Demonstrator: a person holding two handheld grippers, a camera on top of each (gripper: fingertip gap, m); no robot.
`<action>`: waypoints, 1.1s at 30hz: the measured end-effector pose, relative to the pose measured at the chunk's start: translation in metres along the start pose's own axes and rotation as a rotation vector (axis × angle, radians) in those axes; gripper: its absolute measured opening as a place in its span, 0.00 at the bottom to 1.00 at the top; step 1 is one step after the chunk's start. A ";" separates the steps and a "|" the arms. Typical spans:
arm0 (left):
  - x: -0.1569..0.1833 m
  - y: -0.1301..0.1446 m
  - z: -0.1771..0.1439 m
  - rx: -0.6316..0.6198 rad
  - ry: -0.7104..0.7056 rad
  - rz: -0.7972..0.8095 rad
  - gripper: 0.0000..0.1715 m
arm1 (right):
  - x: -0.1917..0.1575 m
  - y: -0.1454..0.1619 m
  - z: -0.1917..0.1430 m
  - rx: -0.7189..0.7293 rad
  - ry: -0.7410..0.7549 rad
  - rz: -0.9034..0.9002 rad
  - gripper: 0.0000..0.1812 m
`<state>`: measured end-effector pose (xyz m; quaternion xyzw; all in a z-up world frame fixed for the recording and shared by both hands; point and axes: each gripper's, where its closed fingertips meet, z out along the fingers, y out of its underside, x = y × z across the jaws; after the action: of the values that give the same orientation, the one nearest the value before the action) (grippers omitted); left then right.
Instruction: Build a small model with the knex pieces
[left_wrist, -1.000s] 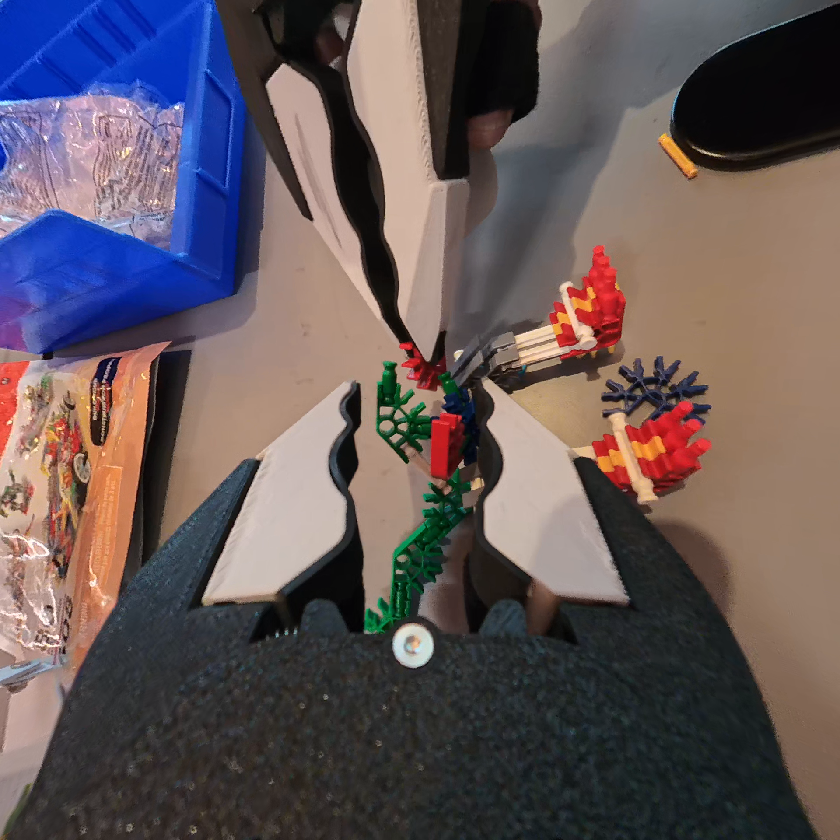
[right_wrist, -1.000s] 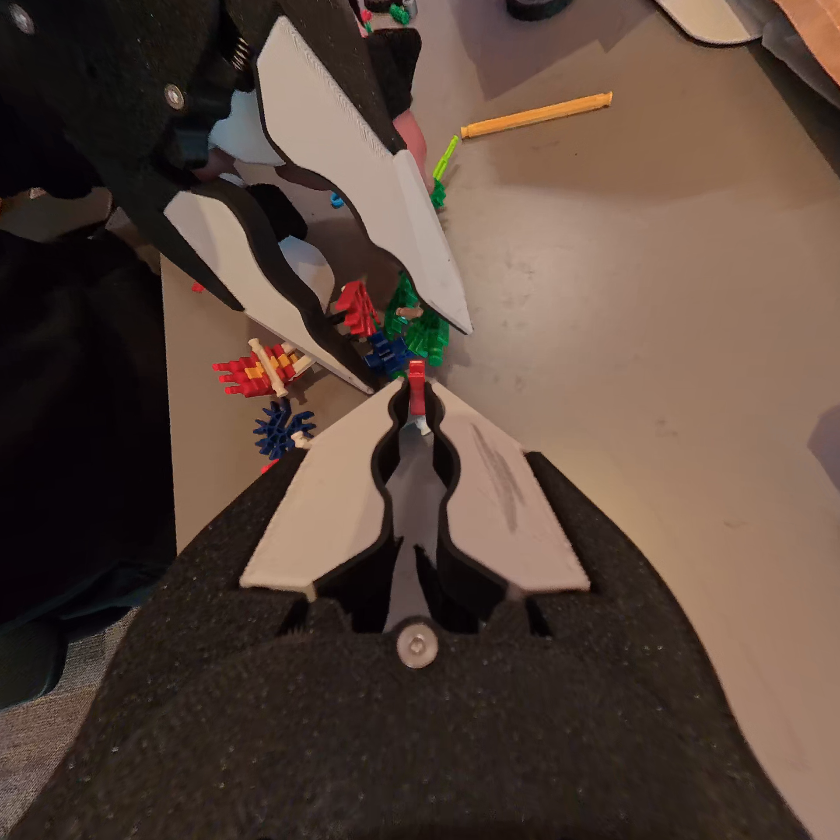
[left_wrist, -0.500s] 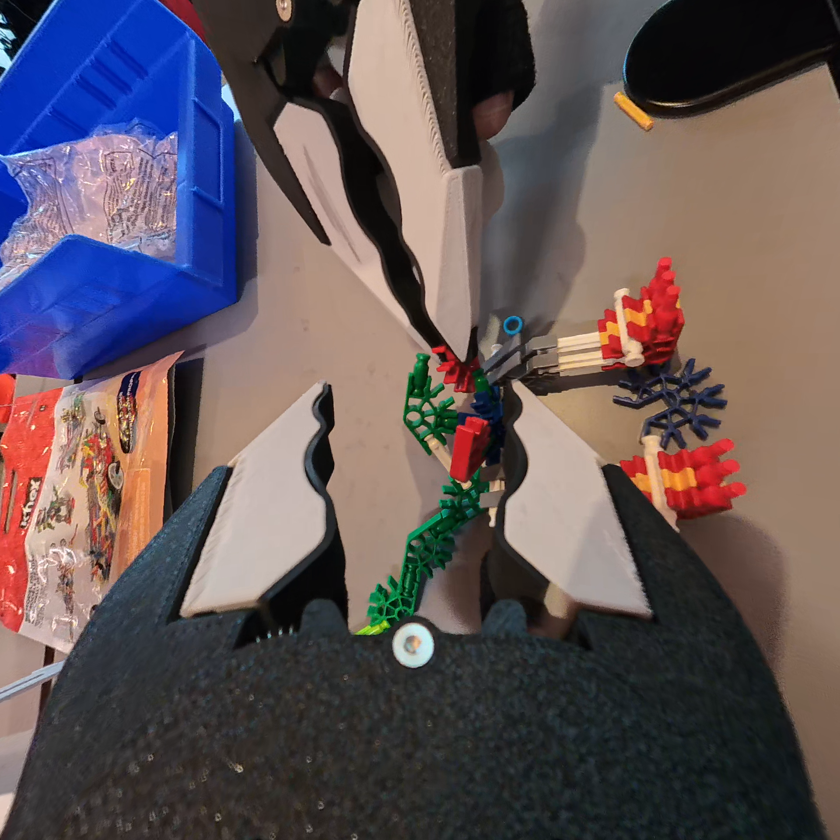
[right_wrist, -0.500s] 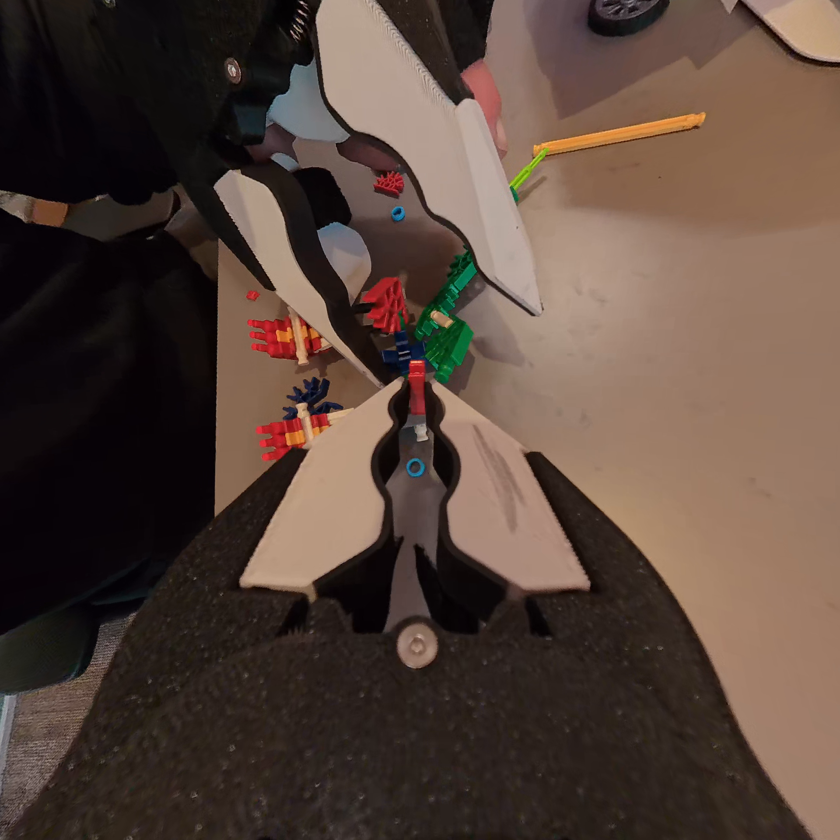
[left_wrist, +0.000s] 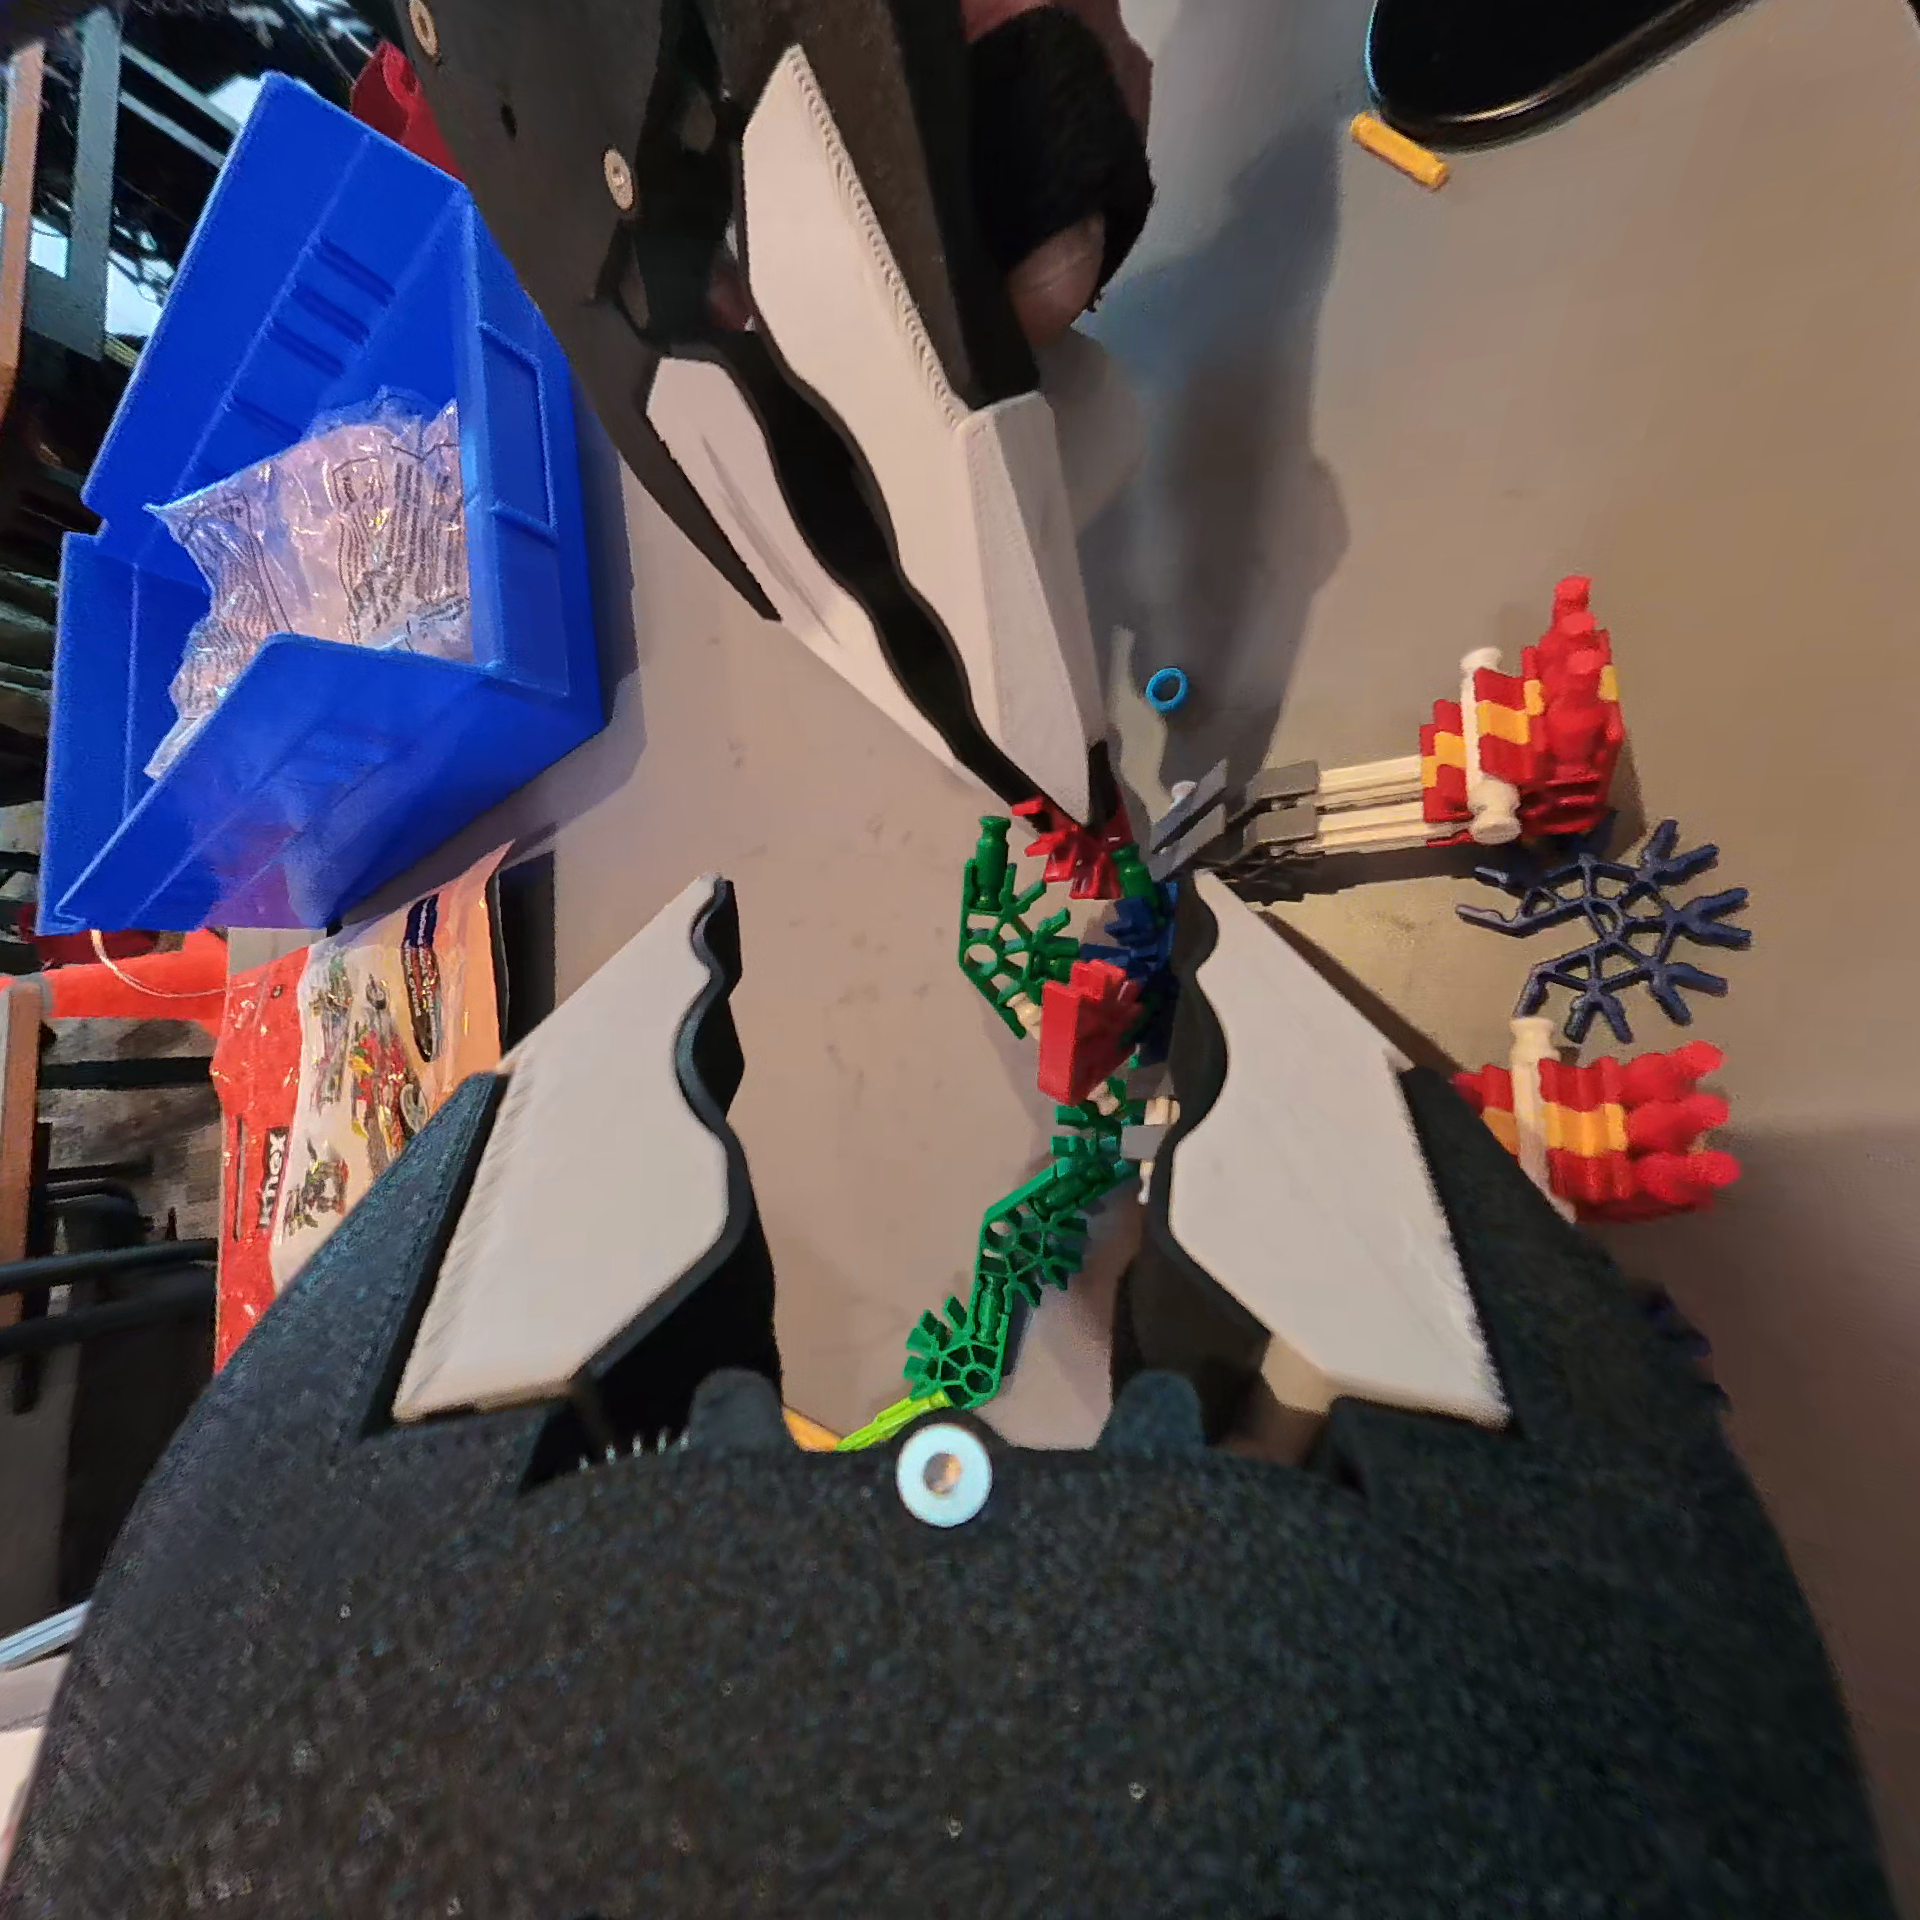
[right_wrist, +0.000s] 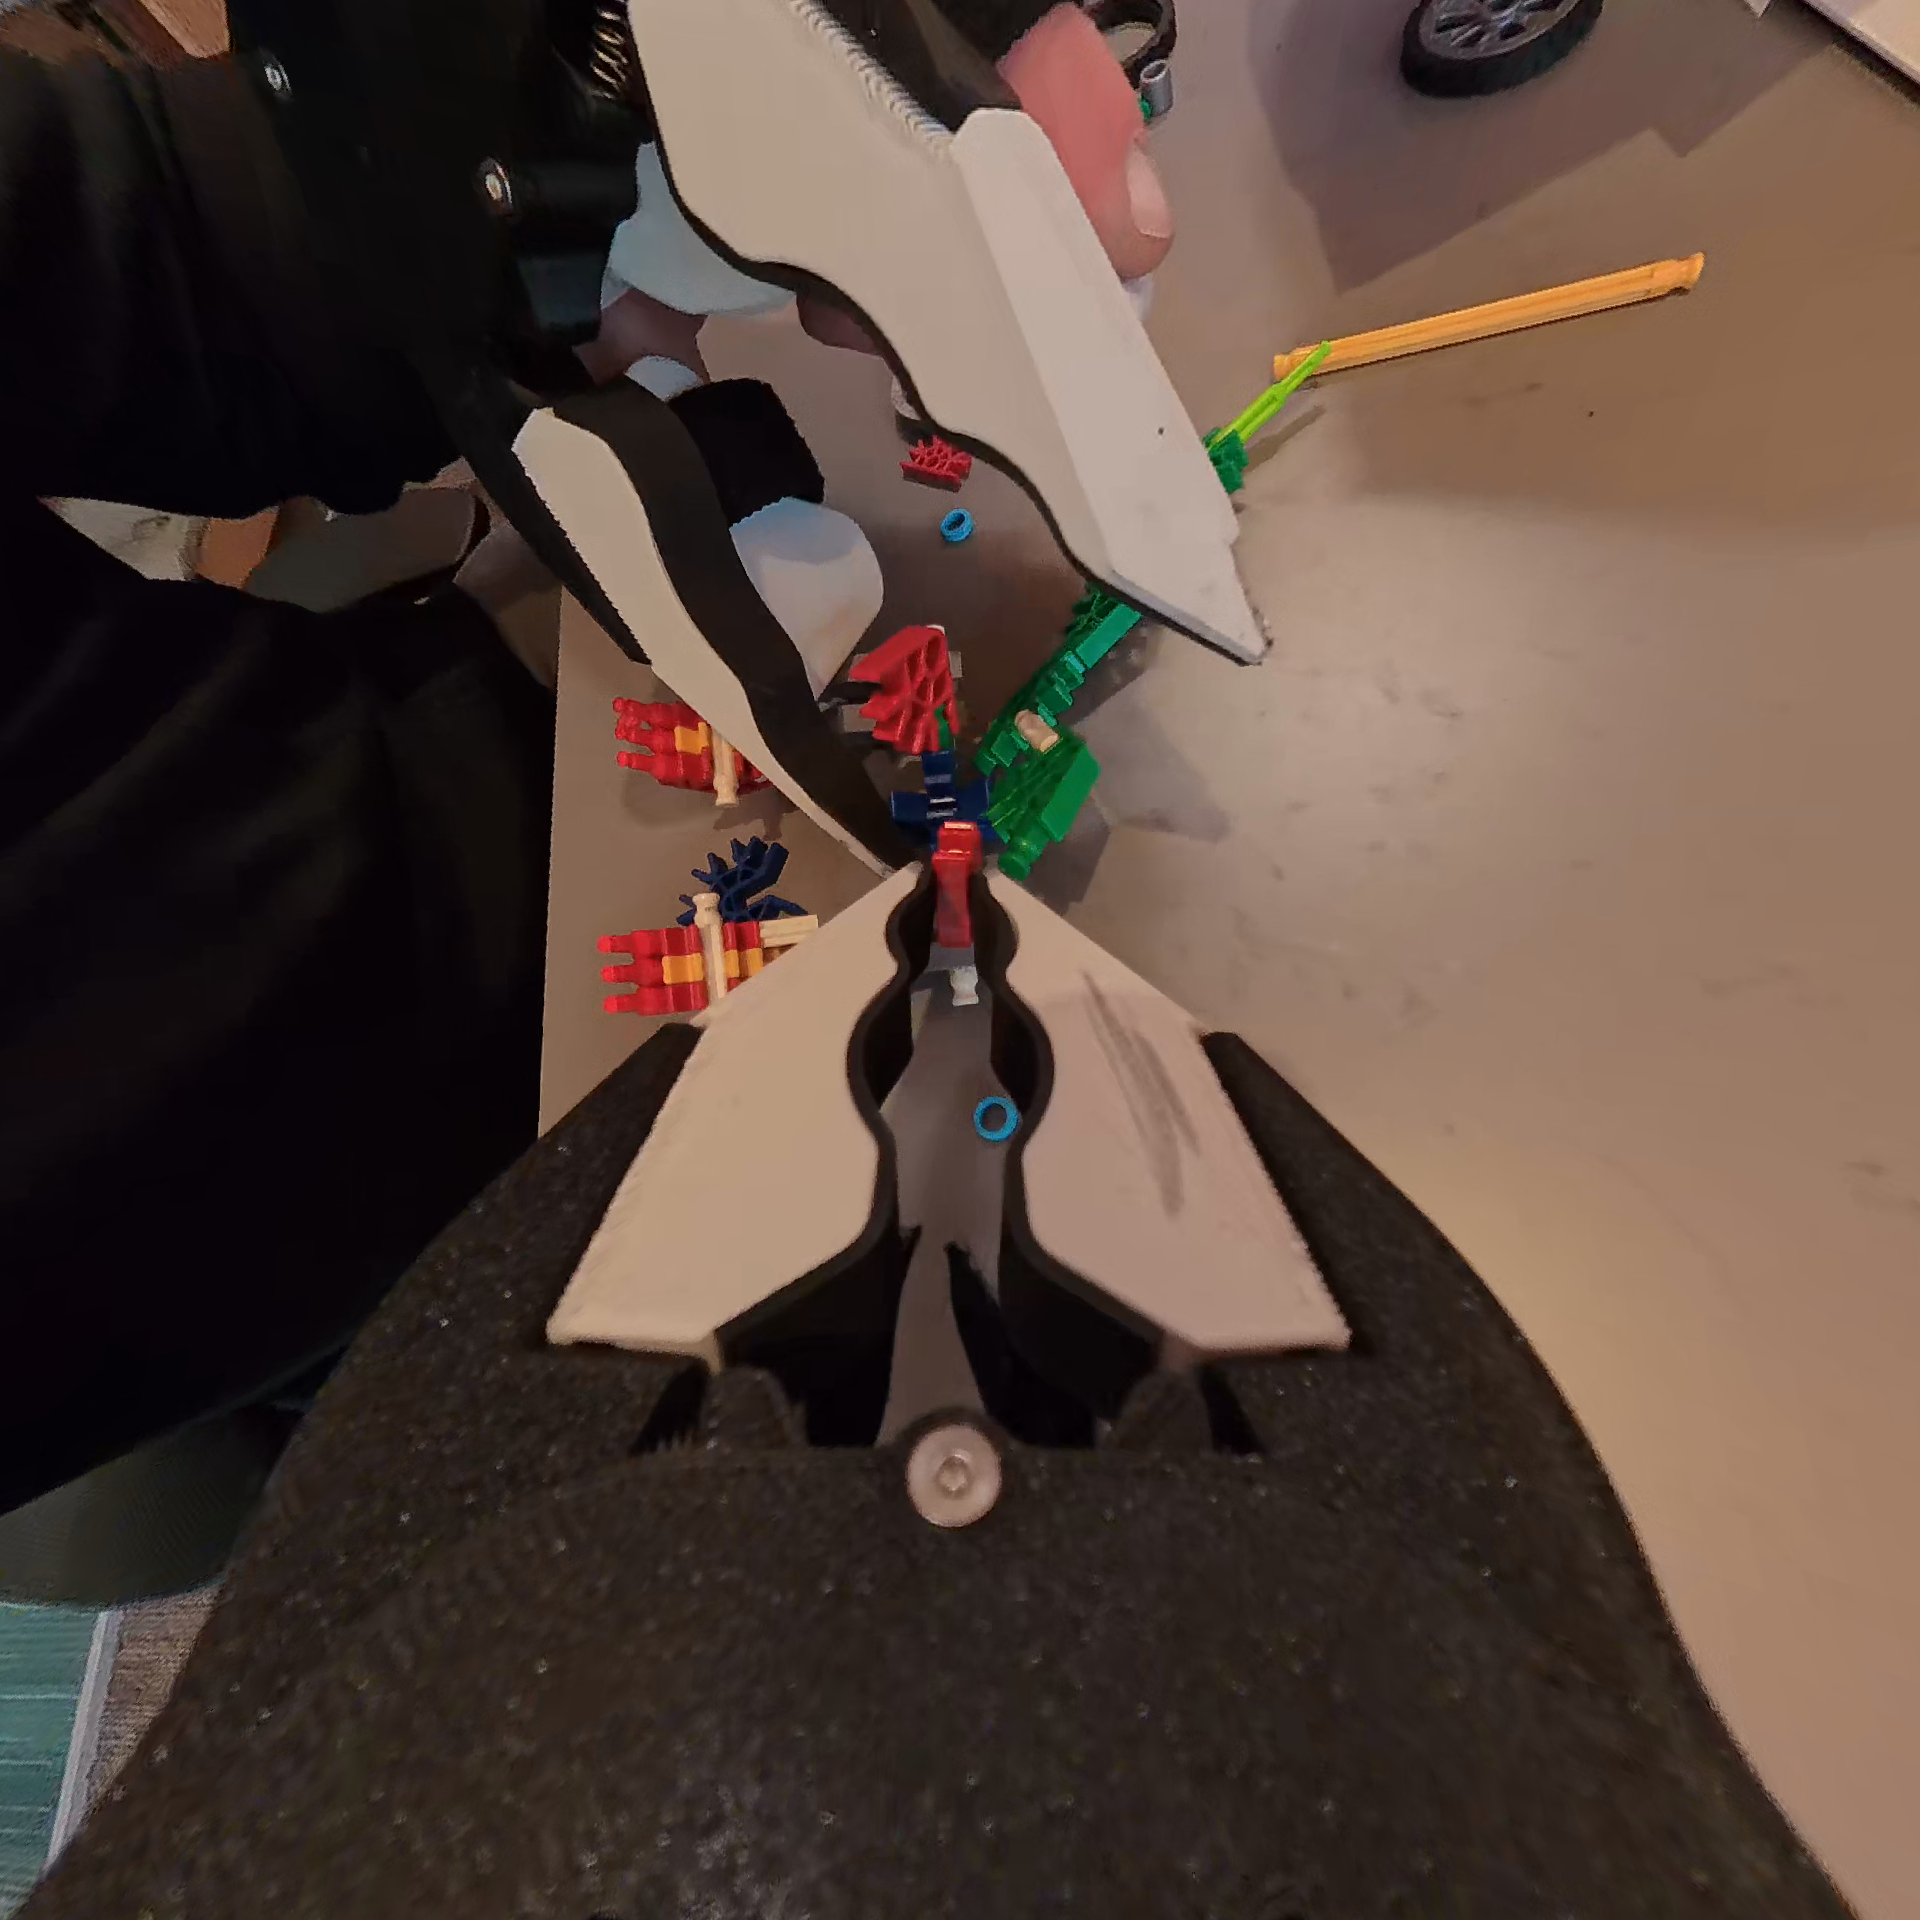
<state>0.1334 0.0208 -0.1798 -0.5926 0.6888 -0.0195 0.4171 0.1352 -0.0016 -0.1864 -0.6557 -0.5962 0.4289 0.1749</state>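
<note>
A small toy model made of a green connector chain (left_wrist: 1039, 1216), red connectors (left_wrist: 1086, 1029) and a blue connector (left_wrist: 1138, 925) lies on the grey table (left_wrist: 852, 997). My left gripper (left_wrist: 956, 904) is open around it, and its right finger (left_wrist: 1278, 1091) lies close against the model. My right gripper (right_wrist: 954, 873) is shut on a red connector (right_wrist: 951, 899) at the model's end. It also shows in the left wrist view (left_wrist: 1081, 821), coming down from above. The open left gripper shows in the right wrist view (right_wrist: 1070, 748).
Two red and yellow stacks (left_wrist: 1527, 727) (left_wrist: 1621, 1132) and a dark blue snowflake connector (left_wrist: 1621, 935) lie to the right. A blue ring (left_wrist: 1166, 688) is nearby. A blue bin (left_wrist: 312, 748) and an orange packet (left_wrist: 343, 1049) are on the left. A yellow rod (right_wrist: 1486, 312) and a wheel (right_wrist: 1496, 31) lie farther off. Both grippers' tips are close together, under 4 cm apart.
My left gripper has opened wider and drawn back a little from the model. My right gripper stays shut on the red connector. A blue ring has come into view under the right gripper.
</note>
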 end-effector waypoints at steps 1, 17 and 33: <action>0.000 0.000 0.000 -0.005 -0.001 -0.003 0.48 | 0.001 -0.001 0.000 0.003 0.003 0.003 0.03; 0.000 0.001 -0.008 -0.044 -0.197 -0.110 0.40 | 0.001 -0.003 0.001 0.005 0.011 -0.007 0.03; 0.002 -0.003 -0.010 0.039 -0.174 -0.015 0.42 | -0.005 -0.002 0.006 -0.048 -0.102 -0.060 0.03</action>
<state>0.1299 0.0135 -0.1732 -0.5890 0.6450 0.0158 0.4867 0.1294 -0.0075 -0.1862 -0.6190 -0.6338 0.4419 0.1411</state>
